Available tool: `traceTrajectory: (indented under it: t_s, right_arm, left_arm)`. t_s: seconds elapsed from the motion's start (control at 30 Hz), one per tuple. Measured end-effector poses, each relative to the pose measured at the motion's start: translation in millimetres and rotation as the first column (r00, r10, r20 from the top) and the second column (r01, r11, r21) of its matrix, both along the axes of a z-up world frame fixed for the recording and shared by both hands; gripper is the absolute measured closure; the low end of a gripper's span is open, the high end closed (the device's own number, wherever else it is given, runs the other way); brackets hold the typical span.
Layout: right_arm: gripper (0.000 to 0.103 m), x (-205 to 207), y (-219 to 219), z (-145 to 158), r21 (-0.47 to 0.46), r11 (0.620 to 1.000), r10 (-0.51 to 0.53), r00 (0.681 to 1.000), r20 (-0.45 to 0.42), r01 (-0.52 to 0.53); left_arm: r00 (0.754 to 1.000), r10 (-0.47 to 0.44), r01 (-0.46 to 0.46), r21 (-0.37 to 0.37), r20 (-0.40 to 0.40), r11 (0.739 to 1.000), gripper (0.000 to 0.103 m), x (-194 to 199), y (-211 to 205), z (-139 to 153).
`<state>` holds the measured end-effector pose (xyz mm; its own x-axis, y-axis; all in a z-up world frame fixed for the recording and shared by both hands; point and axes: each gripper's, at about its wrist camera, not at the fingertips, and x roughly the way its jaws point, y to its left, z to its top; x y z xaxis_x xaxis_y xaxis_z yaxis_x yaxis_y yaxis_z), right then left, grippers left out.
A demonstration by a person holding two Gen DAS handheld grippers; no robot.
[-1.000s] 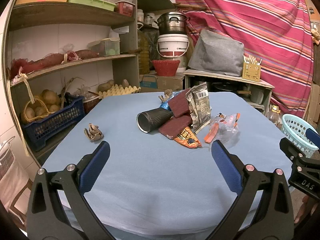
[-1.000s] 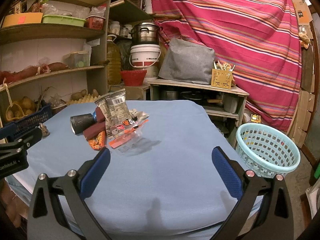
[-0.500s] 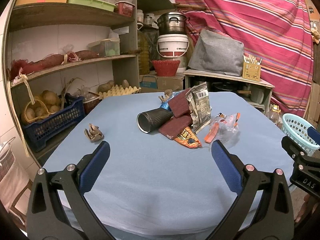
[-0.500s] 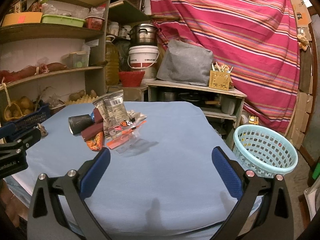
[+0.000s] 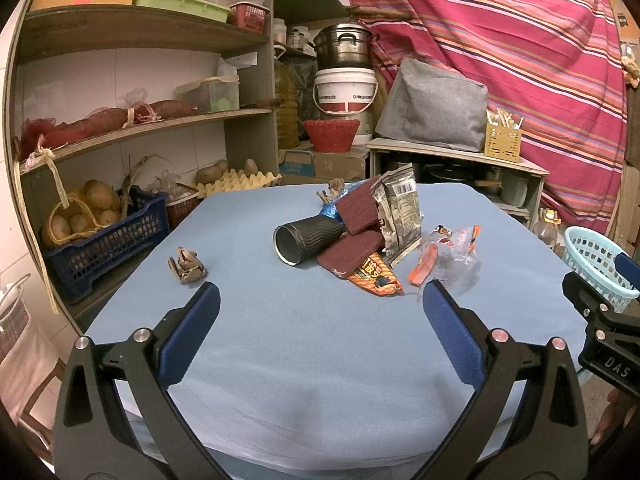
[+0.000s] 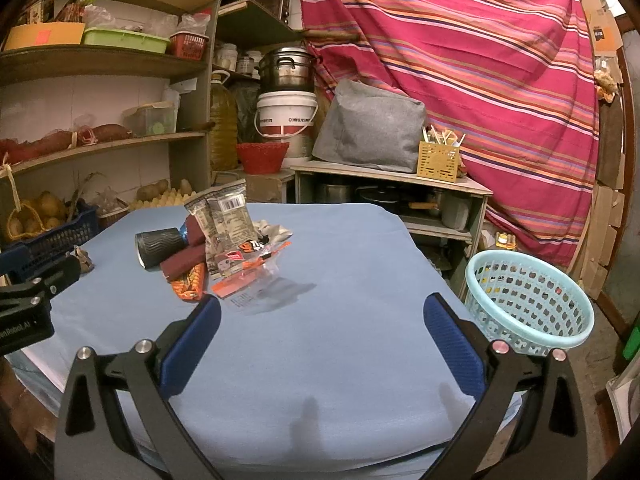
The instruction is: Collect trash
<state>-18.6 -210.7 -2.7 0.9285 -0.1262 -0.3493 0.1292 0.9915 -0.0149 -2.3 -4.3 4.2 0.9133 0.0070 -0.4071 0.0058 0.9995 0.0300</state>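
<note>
Blue-covered worktop (image 5: 320,340), trash pile (image 5: 360,236) mid-surface. Left view alone shows the crumpled wrapper (image 5: 186,264) fully; right view shows the whole basket (image 6: 528,300) beside the worktop. Left gripper (image 5: 320,300) and right gripper (image 6: 320,312) both released, empty. Readable: "DAS".

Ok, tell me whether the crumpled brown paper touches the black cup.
Apart. The left wrist view shows bare blue tablecloth between the crumpled brown paper and the black cup.

blue wrapper (image 5: 329,211): mostly hidden | basket (image 5: 596,260): part-hidden by right gripper (image 5: 600,312)
</note>
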Motion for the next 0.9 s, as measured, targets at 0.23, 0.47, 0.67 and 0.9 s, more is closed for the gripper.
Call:
traceTrajectory:
  t_s: [0.23, 0.47, 0.67, 0.9]
  right_arm:
    - [0.004, 0.0, -0.2, 0.1, -0.001, 1.0, 0.0, 1.0, 0.0, 0.0]
    - [0.004, 0.0, 0.7, 0.2, -0.004, 1.0, 0.001, 1.0, -0.001, -0.001]
    - [0.004, 0.0, -0.6, 0.0, -0.003, 1.0, 0.0, 1.0, -0.001, 0.0]
    - [0.004, -0.4, -2.6, -0.2, -0.005, 1.0, -0.001, 1.0, -0.002, 0.001]
  left_arm:
    - [1.0, 0.002, -0.002, -0.001, -0.001, 1.0, 0.005, 0.3, 0.4, -0.1]
    - [1.0, -0.001, 0.001, 0.002, 0.0, 1.0, 0.005, -0.4, -2.2, 2.1]
    - [1.0, 0.003, -0.003, 0.001, -0.003, 1.0, 0.005, 0.1, -2.9, 2.4]
    - [1.0, 0.0, 0.0, 0.002, -0.002, 1.0, 0.005, -1.4, -5.9, 1.7]
